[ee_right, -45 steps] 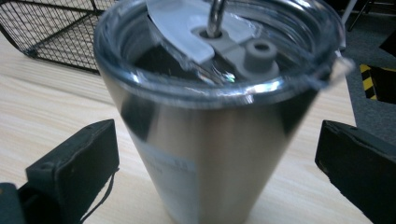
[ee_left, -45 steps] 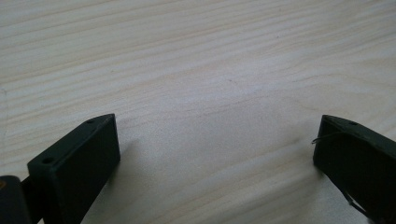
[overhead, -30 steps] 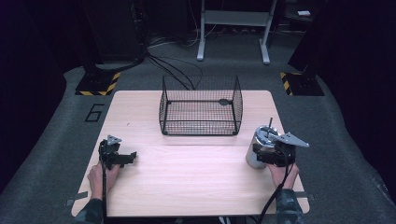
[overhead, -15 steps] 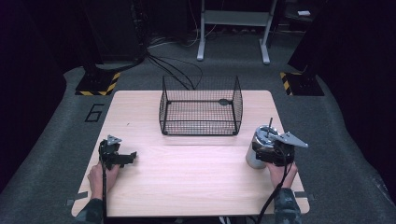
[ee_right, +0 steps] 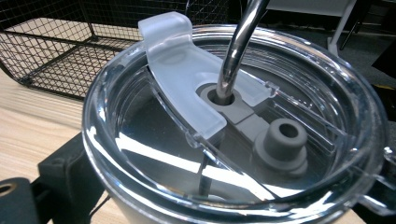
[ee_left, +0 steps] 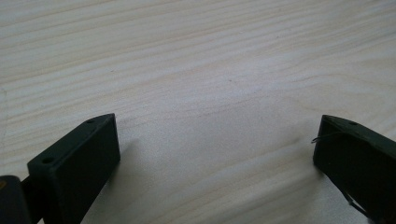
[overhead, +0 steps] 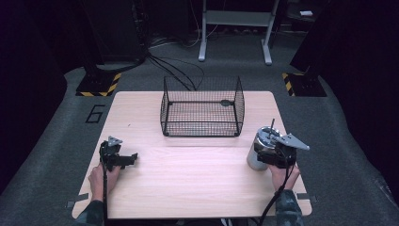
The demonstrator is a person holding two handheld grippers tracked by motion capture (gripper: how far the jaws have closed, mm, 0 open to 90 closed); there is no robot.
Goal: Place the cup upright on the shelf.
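Observation:
A steel tumbler point(overhead: 253, 158) with a clear lid and a metal straw point(overhead: 271, 125) stands upright near the table's right edge. My right gripper point(overhead: 262, 152) is closed around its body from the near side. In the right gripper view the lid point(ee_right: 243, 140) and straw point(ee_right: 238, 46) sit right in front of the camera, with a black finger point(ee_right: 70, 172) pressed against the tumbler's left side. My left gripper point(overhead: 132, 158) rests low over the bare wood at the left. Its fingers point(ee_left: 79, 163) stand wide apart with nothing between them.
A black wire basket point(overhead: 202, 123) stands at the back middle of the light wooden table point(overhead: 188, 183), with its near corner in the right gripper view point(ee_right: 46, 46). Dark floor, cables and stand legs point(overhead: 235, 28) lie beyond the table.

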